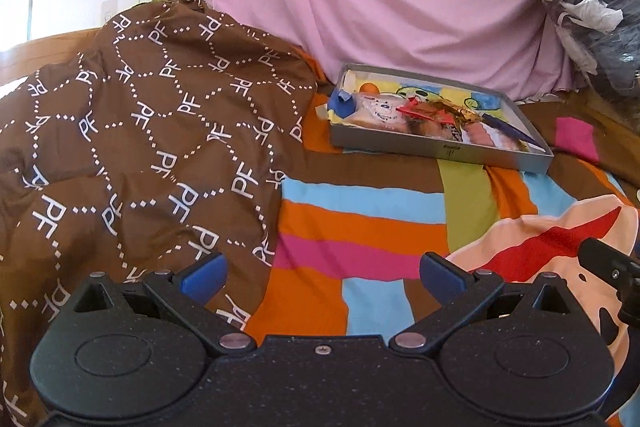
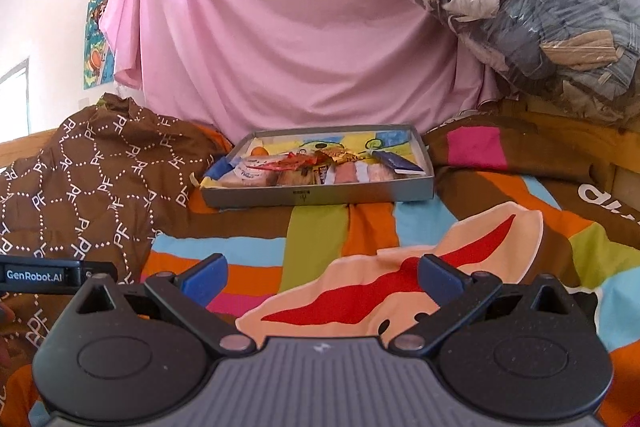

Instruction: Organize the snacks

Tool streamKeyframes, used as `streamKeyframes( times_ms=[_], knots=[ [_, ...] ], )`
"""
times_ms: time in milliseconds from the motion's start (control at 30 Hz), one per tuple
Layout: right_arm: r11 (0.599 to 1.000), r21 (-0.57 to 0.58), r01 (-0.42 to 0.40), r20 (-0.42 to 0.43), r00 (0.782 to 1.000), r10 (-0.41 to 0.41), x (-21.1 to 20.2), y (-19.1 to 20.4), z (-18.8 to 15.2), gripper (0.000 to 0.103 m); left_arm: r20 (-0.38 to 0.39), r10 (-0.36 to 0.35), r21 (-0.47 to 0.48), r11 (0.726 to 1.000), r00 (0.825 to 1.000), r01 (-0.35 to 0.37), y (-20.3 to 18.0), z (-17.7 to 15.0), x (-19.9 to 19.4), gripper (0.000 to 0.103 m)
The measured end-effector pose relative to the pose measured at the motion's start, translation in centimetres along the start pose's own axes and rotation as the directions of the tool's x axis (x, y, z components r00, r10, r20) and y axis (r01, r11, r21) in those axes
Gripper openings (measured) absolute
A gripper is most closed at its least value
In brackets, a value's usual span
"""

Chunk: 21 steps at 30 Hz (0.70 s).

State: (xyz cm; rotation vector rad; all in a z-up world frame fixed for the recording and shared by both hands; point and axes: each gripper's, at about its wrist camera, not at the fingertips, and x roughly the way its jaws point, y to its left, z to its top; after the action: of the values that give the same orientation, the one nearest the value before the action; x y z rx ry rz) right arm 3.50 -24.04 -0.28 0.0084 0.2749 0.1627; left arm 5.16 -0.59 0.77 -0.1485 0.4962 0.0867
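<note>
A shallow grey box (image 1: pixel 440 151) (image 2: pixel 316 195) rests on the striped bedspread, far ahead of both grippers. Inside lie several wrapped snacks in a row: a white-wrapped bun (image 1: pixel 378 113) (image 2: pixel 248 173), a red and gold packet (image 1: pixel 424 111) (image 2: pixel 296 161), pink bars (image 1: pixel 484 139) (image 2: pixel 346 173) and a dark blue packet (image 1: pixel 508 131) (image 2: pixel 396 161). My left gripper (image 1: pixel 322 277) is open over the bedspread, nothing between its blue pads. My right gripper (image 2: pixel 322 277) is also open and holds nothing.
A brown quilt with white "PF" print (image 1: pixel 140 131) (image 2: pixel 92 183) is heaped to the left of the box. A pink sheet (image 2: pixel 280 39) hangs behind. A plastic bag of clothes (image 2: pixel 540 3) sits at back right. The other gripper's body (image 2: pixel 48 277) shows at far left.
</note>
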Motion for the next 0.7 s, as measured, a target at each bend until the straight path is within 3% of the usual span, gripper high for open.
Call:
streamKeyframes(
  times_ms=[700],
  knots=[
    [1.000, -0.015, 0.004, -0.002, 1.000, -0.004, -0.14, 0.21, -0.01, 0.103, 0.002, -0.012, 0.011, 1.000, 1.000, 0.012, -0.42, -0.21, -0.38, 0.102]
  ],
)
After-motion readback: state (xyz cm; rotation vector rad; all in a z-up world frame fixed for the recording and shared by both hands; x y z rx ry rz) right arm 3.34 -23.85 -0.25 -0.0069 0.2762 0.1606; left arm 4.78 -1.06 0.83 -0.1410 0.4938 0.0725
